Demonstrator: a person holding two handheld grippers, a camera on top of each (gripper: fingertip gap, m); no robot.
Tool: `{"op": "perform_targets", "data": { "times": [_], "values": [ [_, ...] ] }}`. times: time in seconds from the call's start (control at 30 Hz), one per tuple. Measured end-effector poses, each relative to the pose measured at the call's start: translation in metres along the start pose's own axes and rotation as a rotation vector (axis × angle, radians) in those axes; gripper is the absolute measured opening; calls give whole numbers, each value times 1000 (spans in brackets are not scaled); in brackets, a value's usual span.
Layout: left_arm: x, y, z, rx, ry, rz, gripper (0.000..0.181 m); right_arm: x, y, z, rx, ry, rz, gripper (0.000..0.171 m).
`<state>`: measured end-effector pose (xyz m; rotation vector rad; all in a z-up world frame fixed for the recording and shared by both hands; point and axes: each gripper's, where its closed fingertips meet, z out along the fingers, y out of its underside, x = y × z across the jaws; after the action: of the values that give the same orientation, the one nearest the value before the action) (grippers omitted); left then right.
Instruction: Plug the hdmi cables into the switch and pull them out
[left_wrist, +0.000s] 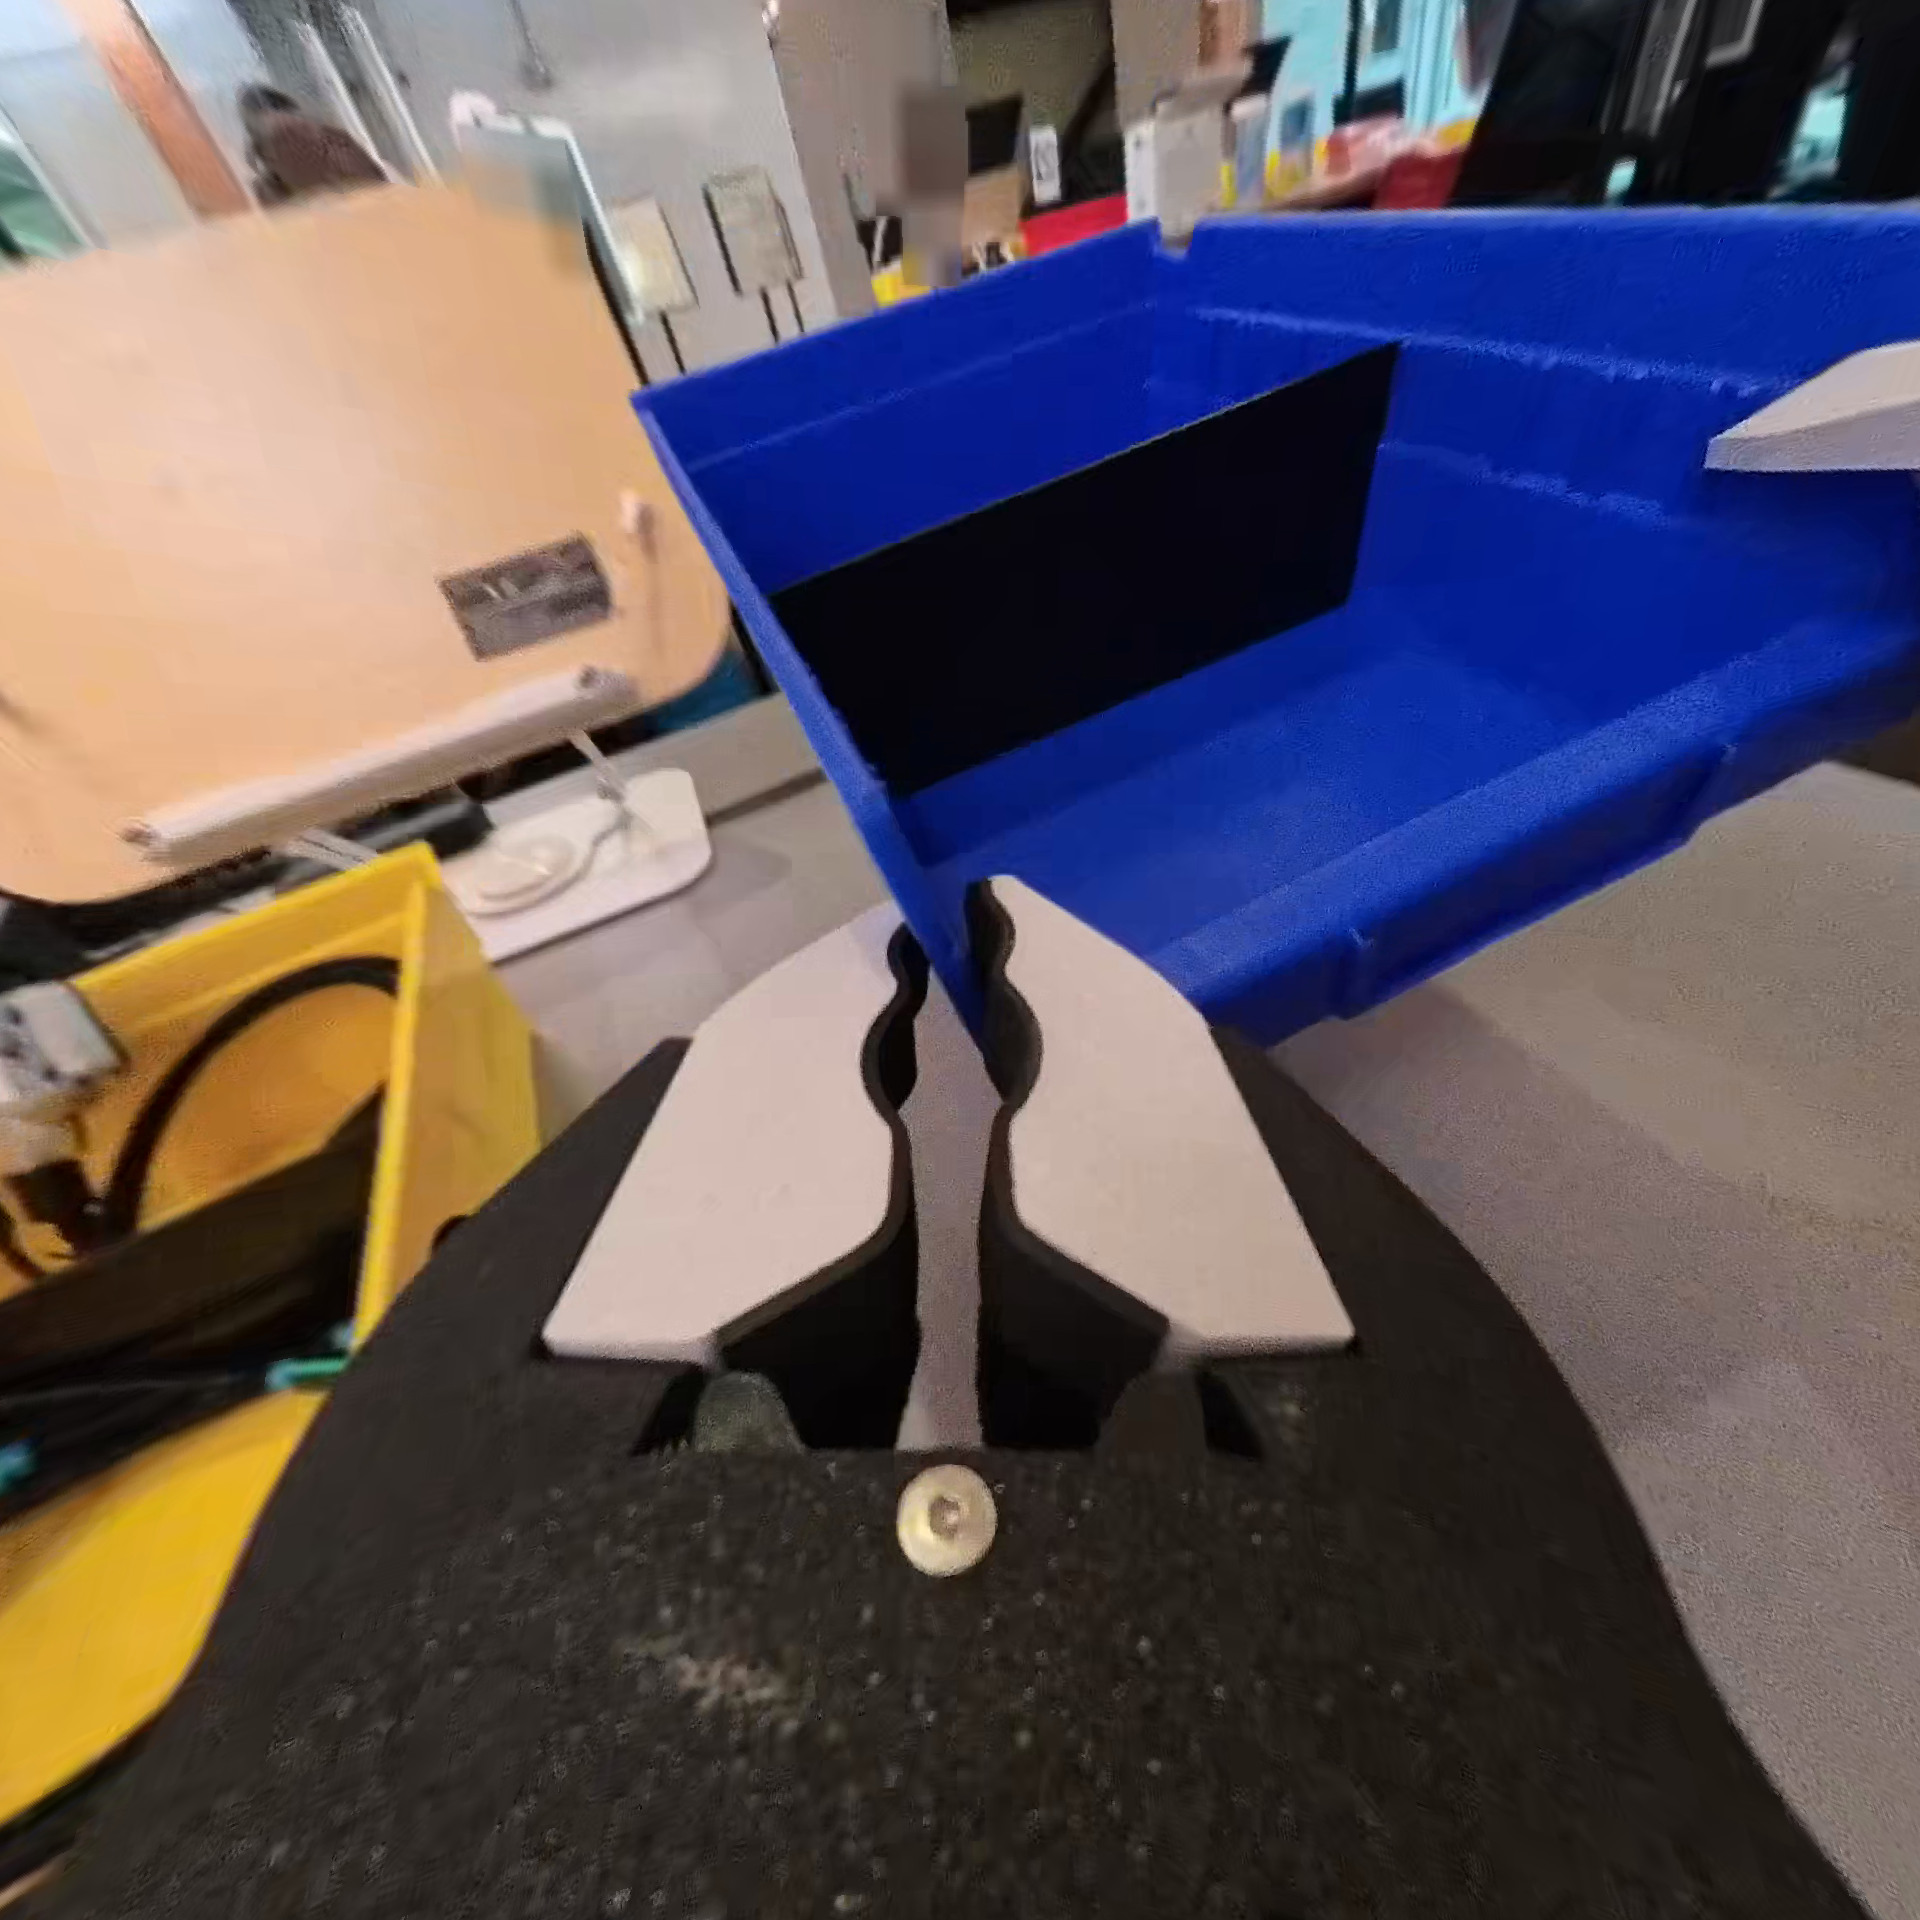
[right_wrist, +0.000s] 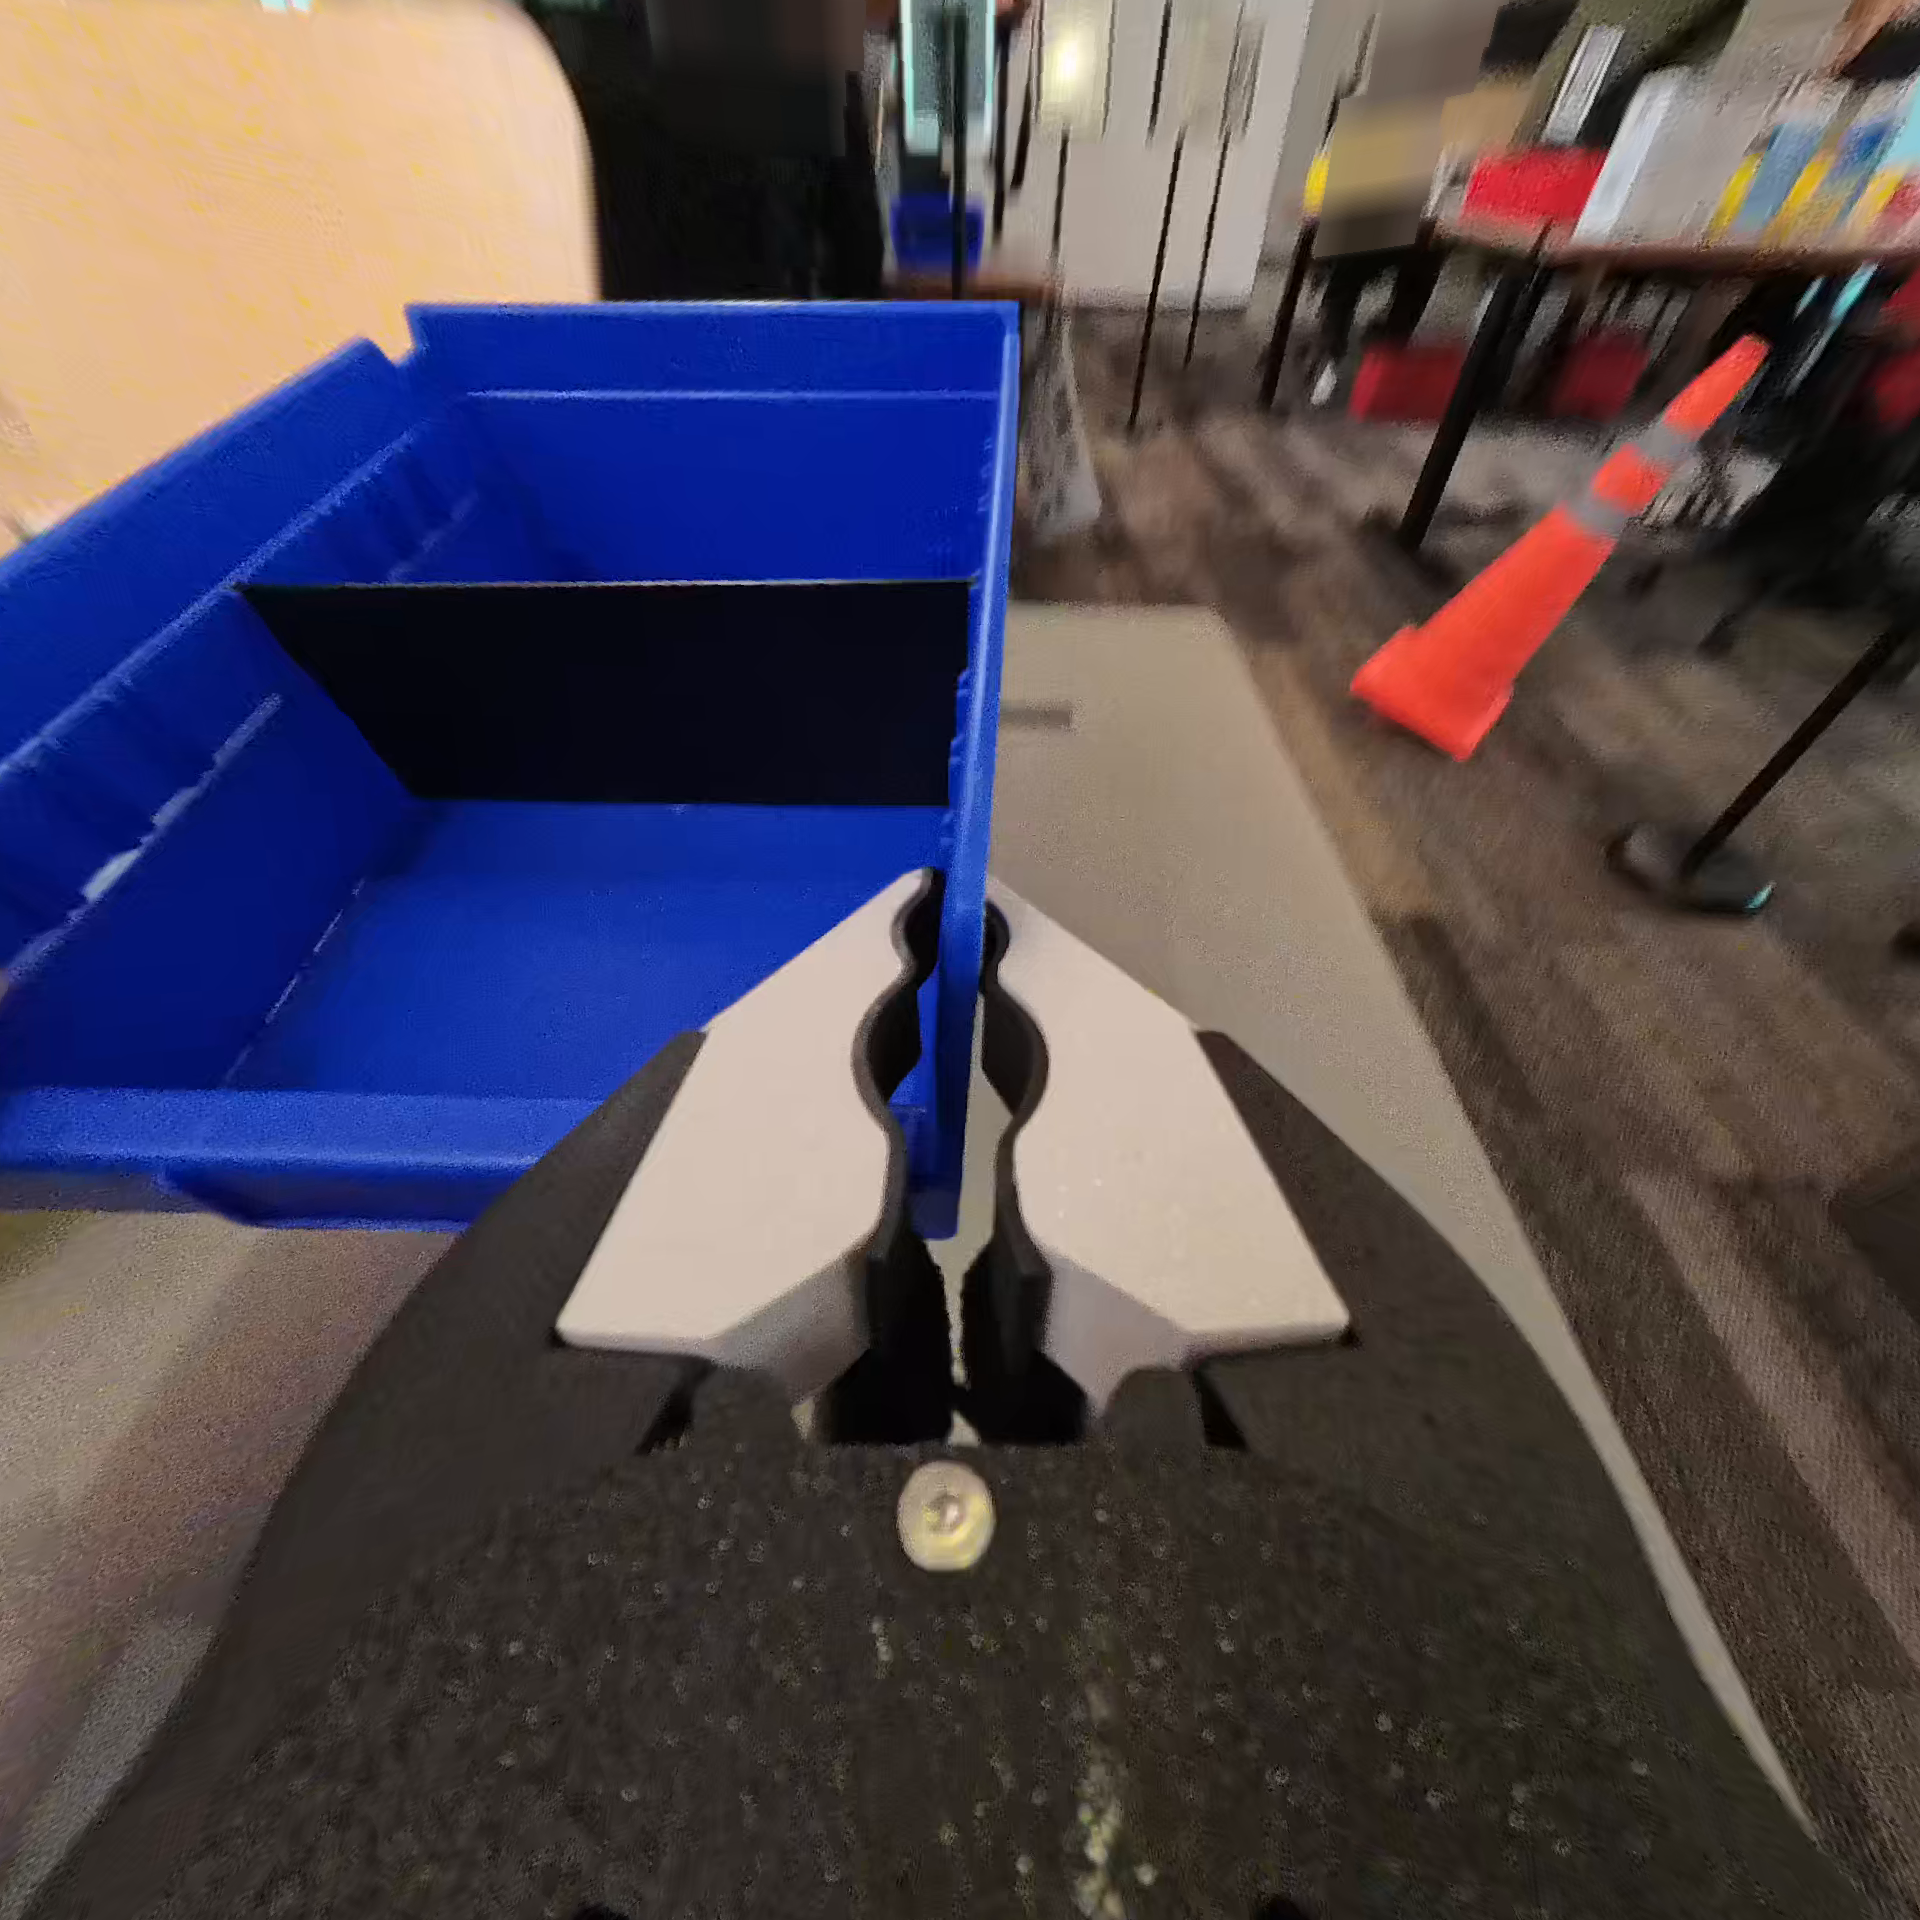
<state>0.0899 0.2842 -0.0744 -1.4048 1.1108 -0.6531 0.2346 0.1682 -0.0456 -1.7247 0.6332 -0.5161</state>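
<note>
A blue plastic bin (left_wrist: 1299, 727) with a black divider (left_wrist: 1091, 561) is held tilted above the grey table. My left gripper (left_wrist: 951, 914) is shut on the bin's left side wall. My right gripper (right_wrist: 961, 904) is shut on the bin's (right_wrist: 520, 935) right side wall; one of its fingers shows at the far right of the left wrist view (left_wrist: 1829, 426). The bin's near compartment is empty. Black cables (left_wrist: 208, 1039) lie in a yellow bin (left_wrist: 436, 1039) at the left. No switch is visible.
A grey table (left_wrist: 1558, 1091) lies below the bin. A white pad with a lamp-like stand (left_wrist: 582, 842) is behind the yellow bin. A tan panel (left_wrist: 260, 468) stands at the left. An orange cone (right_wrist: 1538, 582) and black stanchion posts (right_wrist: 1766, 769) stand on the carpet at the right. There is about 20 cm between the tips of the two grippers.
</note>
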Motion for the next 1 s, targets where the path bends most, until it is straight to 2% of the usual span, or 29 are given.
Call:
{"op": "perform_targets", "data": {
  "times": [0.07, 0.2, 0.37, 0.47, 0.57, 0.63, 0.67, 0.73, 0.83, 0.87, 0.93, 1.0],
  "values": [
    [22, 36, 14, -81, 24, 23, 8, 17, 46, 12, -85, -17, 4, 2],
    [34, 68, 36, -171, 36, -8, 8, 31, 89, 30, -160, 7, 24, 3],
    [51, 81, 38, -268, 205, -89, 16, 40, 107, 38, -200, 38, 41, 4],
    [50, 72, 10, -308, 368, -99, 27, 46, 107, 38, -208, 74, 3, 8],
    [-2, 46, -37, -215, 382, -71, 32, 54, 107, 37, -225, 143, 34, 19],
    [-66, 33, -70, -139, 280, -56, 34, 58, 93, 28, -220, 202, 57, 30],
    [-104, 28, -86, -91, 211, -64, 34, 52, 73, 22, -171, 213, 42, 35],
    [-184, 30, -118, -22, 35, -92, 35, 13, 23, 8, -43, 172, -30, 40],
    [-281, 75, -146, -53, -199, -173, 41, -114, -24, -4, 61, -92, -121, 44],
    [-296, 95, -149, -89, -222, -195, 45, -169, -24, -8, 71, -228, -113, 45],
    [-305, 134, -143, -171, -204, -196, 45, -265, 5, -12, -3, -446, -78, 49],
    [-298, 168, -131, -290, -124, -190, 45, -317, 49, -1, -98, -466, -73, 54]
  ]
}}
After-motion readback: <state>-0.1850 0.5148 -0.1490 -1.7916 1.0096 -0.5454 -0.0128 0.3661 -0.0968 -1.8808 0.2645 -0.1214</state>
